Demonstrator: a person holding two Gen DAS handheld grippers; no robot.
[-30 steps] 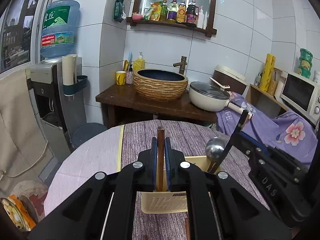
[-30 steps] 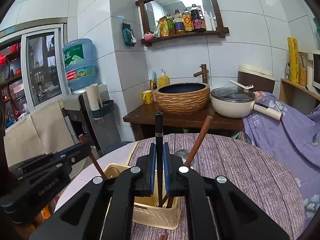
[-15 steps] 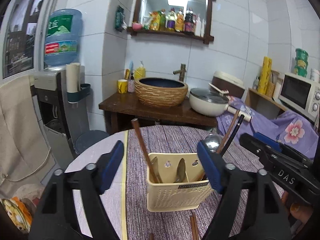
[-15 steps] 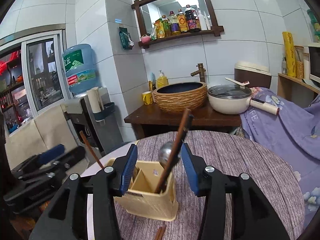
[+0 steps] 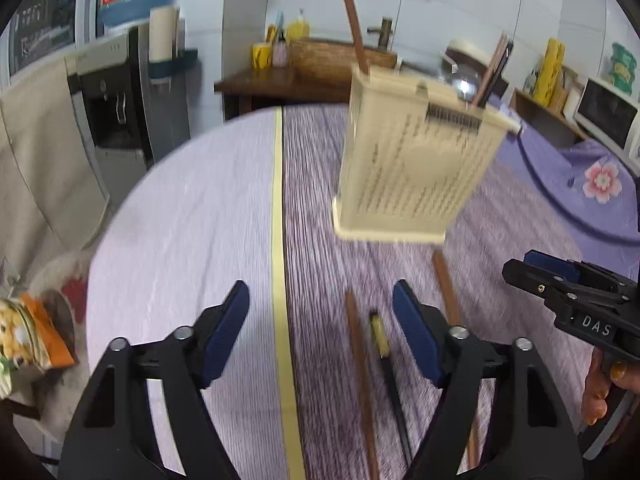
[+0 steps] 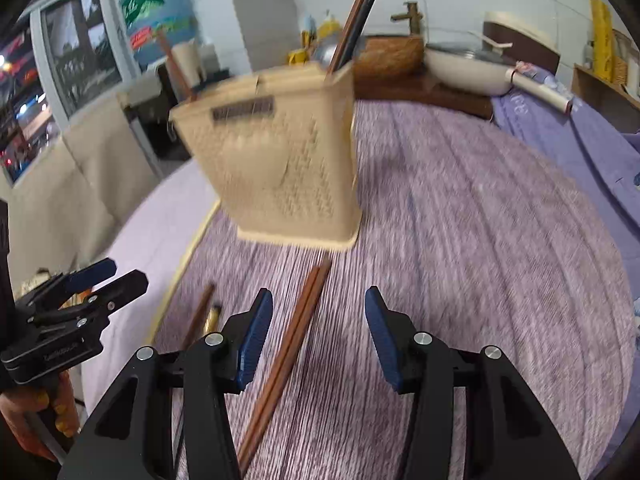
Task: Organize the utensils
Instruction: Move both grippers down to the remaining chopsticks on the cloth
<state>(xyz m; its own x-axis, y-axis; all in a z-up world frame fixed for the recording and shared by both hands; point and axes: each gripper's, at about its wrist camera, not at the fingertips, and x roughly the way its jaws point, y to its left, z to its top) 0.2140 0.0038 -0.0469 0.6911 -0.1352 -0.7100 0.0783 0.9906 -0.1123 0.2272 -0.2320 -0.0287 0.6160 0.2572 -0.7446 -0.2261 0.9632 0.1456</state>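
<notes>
Our left tongs (image 5: 320, 328) hang released over the purple-clothed desk (image 5: 192, 216); loose chopsticks (image 5: 360, 380) lie under them. The cream utensil holder (image 5: 412, 164) stands just beyond; right tongs (image 6: 318, 336) are spread too, straddling a brown chopstick pair (image 6: 292, 344).

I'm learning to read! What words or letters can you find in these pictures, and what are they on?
"DAS" on the side of the right gripper, seen from the left wrist camera.
Raised lettering on the left gripper: too blurred to read.
Label on the water jug: print too blurred to read.
Dark label strip on the utensil holder: unreadable.
Pale lettering on the purple cloth: too smeared to read.
</notes>
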